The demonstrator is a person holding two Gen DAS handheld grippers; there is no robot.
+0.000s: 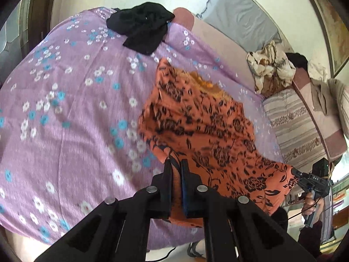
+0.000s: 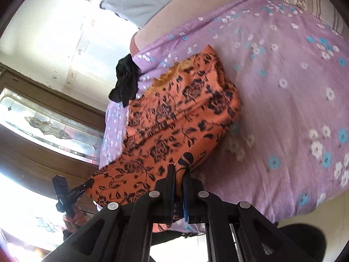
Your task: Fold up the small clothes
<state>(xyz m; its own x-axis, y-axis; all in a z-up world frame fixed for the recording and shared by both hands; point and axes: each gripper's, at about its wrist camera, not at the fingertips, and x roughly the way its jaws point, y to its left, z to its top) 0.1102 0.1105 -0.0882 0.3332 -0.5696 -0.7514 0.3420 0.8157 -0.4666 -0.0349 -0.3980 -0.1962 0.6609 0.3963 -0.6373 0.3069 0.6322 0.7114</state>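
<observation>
An orange garment with a black flower print (image 1: 202, 131) lies partly on the bed, its near edge lifted and stretched between both grippers. My left gripper (image 1: 176, 163) is shut on one near corner. My right gripper (image 2: 179, 169) is shut on the other near corner; it also shows in the left wrist view (image 1: 294, 172), pinching the cloth at the right. The left gripper also shows in the right wrist view (image 2: 88, 183) at the lower left. The garment (image 2: 174, 118) has a yellow lace neckline at its far end.
The bed carries a purple flowered sheet (image 1: 65, 120). A black garment (image 1: 141, 28) lies at its far edge. A crumpled beige cloth (image 1: 270, 67), a striped pillow (image 1: 292, 126) and a grey pillow (image 1: 240, 13) lie at the right. A glass-paned door (image 2: 43, 126) stands at the left.
</observation>
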